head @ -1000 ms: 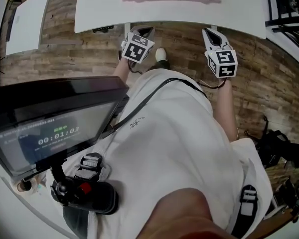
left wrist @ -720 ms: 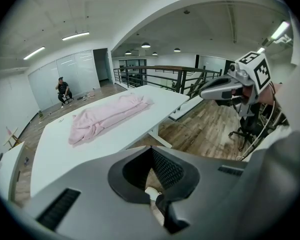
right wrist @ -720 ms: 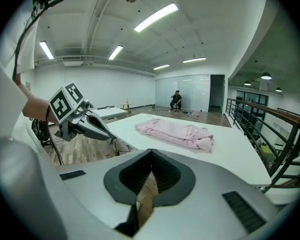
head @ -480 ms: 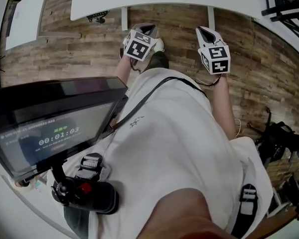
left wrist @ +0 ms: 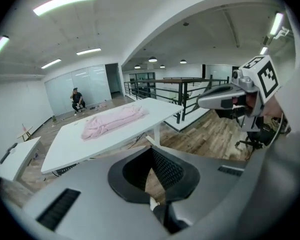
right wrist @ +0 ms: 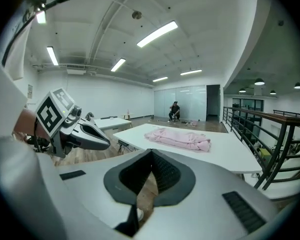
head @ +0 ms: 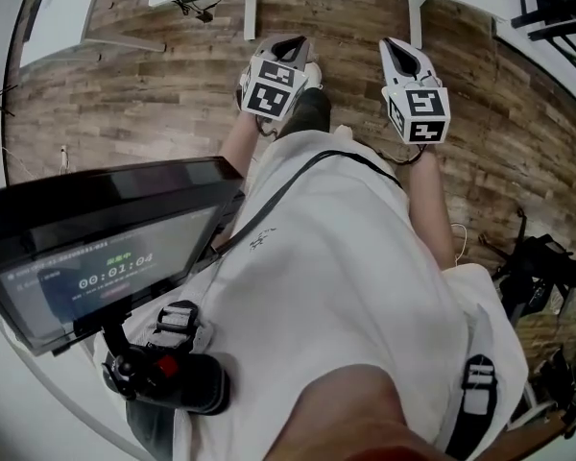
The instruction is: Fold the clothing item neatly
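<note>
1. Grey pads of my left claw [left wrist: 151, 153] are pressed together with nothing between them. Only wood floor shows through the slit beneath.
2. My right claw [right wrist: 151, 156] is closed just as tight and is empty too.
3. I hold the 2 claws side by side but apart, out in front of my white shirt [head: 336, 277] and above the plank floor [head: 154, 104]. Each marker cube faces up toward my head camera.
4. From the left gripper view, the right claw sits at the upper right. From the right gripper view, the left claw sits at the left edge.
5. The pink clothing item [left wrist: 112, 121] lies in a long rumpled heap on the white counter [left wrist: 90, 146], well apart from both claws.
6. In the head view only the counter's near edge and 2 of its legs show at the top. The clothing item is out of that frame.
7. Past the counter stand a smaller white table [right wrist: 107, 123] and a black railing [right wrist: 275, 129]. A person [right wrist: 175, 110] sits far off by a glass wall.
8. Close to me, at the lower left of the head view, a dark screen [head: 96, 257] shows timer digits.
</note>
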{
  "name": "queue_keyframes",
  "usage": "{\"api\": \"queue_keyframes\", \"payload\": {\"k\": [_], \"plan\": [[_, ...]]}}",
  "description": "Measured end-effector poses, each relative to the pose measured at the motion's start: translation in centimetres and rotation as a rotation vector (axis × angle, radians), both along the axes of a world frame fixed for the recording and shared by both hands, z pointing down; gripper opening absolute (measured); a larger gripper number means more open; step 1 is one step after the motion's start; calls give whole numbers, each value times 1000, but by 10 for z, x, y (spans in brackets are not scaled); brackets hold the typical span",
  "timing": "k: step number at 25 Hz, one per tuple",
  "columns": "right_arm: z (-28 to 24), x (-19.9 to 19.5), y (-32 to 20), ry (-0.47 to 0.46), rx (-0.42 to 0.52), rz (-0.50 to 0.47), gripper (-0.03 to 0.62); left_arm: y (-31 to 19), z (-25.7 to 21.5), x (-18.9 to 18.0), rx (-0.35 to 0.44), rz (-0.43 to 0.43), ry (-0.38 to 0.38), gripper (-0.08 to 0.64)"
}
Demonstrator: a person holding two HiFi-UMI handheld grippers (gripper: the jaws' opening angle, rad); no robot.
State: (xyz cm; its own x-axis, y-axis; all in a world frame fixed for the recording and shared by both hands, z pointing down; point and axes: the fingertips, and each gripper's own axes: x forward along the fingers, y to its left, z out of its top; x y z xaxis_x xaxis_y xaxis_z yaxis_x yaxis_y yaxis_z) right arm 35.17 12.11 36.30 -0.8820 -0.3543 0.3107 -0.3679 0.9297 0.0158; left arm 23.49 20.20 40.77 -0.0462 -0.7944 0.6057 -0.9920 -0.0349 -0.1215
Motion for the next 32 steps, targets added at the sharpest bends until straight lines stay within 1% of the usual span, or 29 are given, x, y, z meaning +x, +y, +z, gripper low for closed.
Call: {"api": "queue_keyframes", "payload": {"k": [4, 6, 9, 12, 17, 21, 23, 28, 32], "plan": [[-29, 5, 7, -95, -2, 18, 3, 4, -39, 1, 124, -59, 14, 2], [-44, 10, 8, -140, -7, 35, 3, 2, -59, 4, 184, -68, 15, 2], [-67, 16, 12, -193, 8, 47, 3, 5, -82, 12, 239, -67, 24, 2], [-77, 19, 25, -210, 18, 42, 3, 15, -95, 18, 281, -69, 22, 2], [-71, 24, 48, -204, 7, 47, 3, 35, -95, 32, 310, -50, 29, 2], [-62, 32, 46, -185, -7, 59, 3, 33, -79, 45, 280, -22, 35, 2], [-59, 32, 54, -182, -9, 73, 3, 41, -74, 47, 277, -15, 47, 2], [-58, 41, 96, -188, 5, 99, 3, 85, -78, 52, 325, 8, 56, 2], [-66, 39, 117, -195, 7, 123, 3, 112, -90, 37, 354, -3, 50, 2]]}}
